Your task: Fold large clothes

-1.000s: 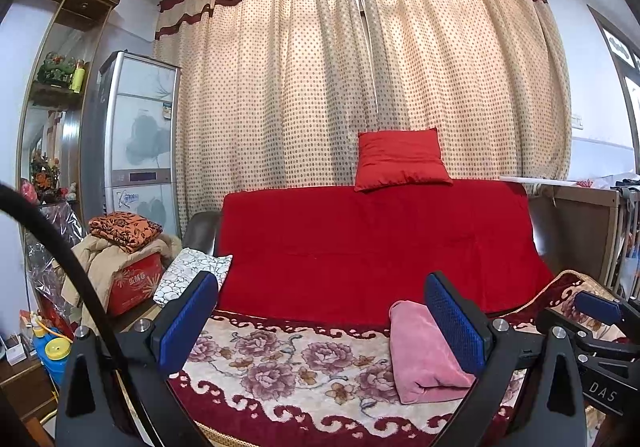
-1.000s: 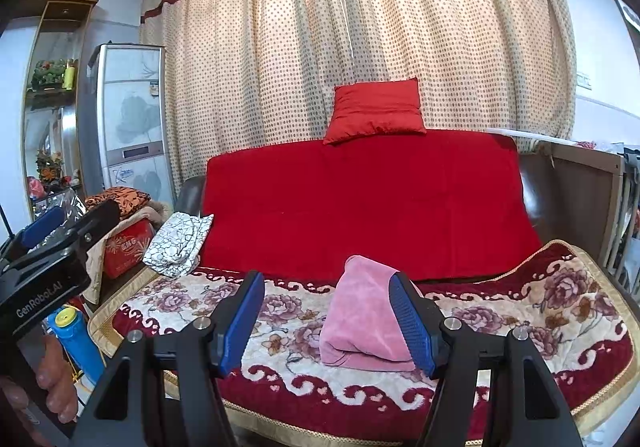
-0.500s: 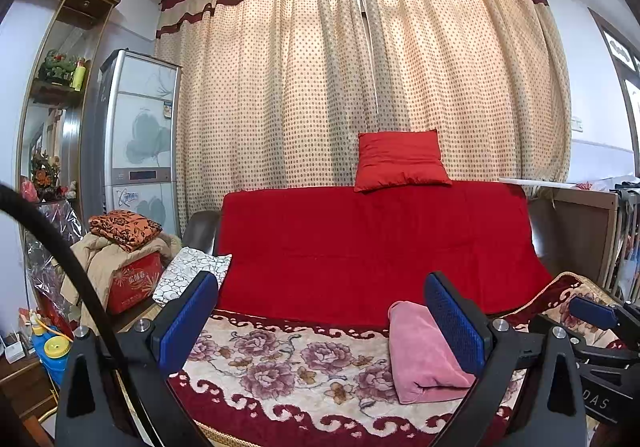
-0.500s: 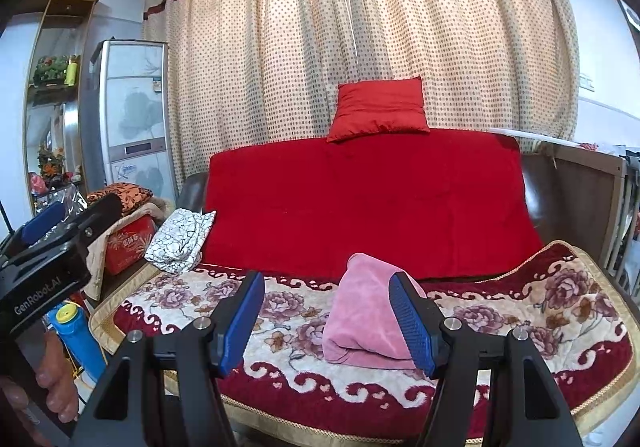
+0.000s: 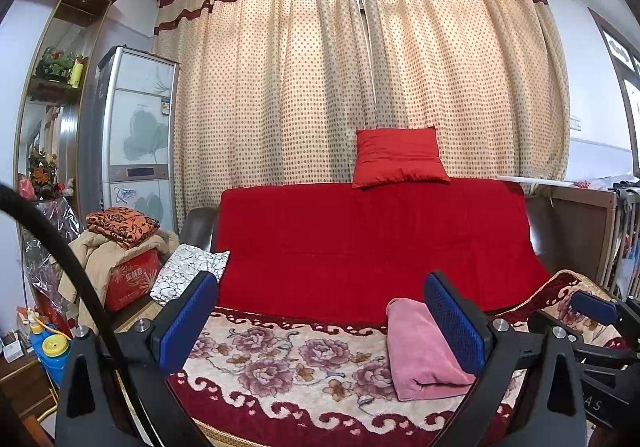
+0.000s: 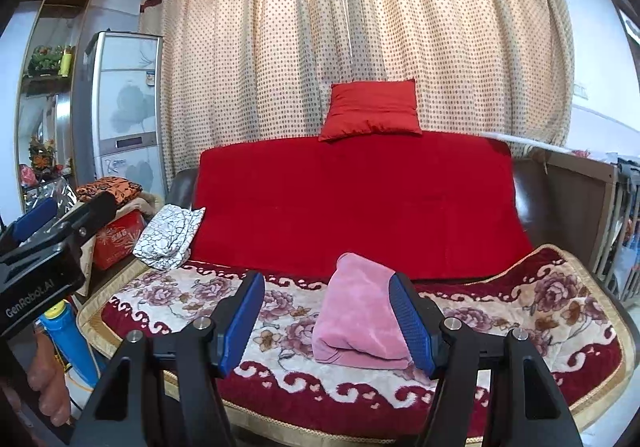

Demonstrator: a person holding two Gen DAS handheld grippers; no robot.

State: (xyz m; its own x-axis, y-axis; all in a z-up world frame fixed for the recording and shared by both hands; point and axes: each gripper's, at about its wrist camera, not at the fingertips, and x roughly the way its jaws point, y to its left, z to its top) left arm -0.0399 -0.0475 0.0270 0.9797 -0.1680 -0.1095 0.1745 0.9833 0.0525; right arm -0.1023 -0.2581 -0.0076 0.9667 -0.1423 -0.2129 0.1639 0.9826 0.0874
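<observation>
A pink garment [image 5: 420, 355] lies folded in a compact bundle on the floral blanket [image 5: 288, 363] covering the sofa seat; it also shows in the right wrist view [image 6: 356, 315]. My left gripper [image 5: 320, 323] is open and empty, held back from the sofa in front of the seat. My right gripper [image 6: 326, 323] is open and empty, also held back from the sofa, with the pink bundle seen beyond its right finger. The right gripper's body shows at the right edge of the left wrist view [image 5: 592, 311].
A red sofa back [image 5: 372, 243] carries a red cushion [image 5: 396, 157]. A black-and-white patterned cloth [image 5: 188, 273] lies on the left armrest. A pile of clothes and a red box [image 5: 128, 279] stand at the left, with a cabinet [image 5: 136, 135] behind. A wooden sideboard [image 5: 576, 231] is at the right.
Both grippers stay open and empty. The views shift only slightly; the pink bundle has not moved.
</observation>
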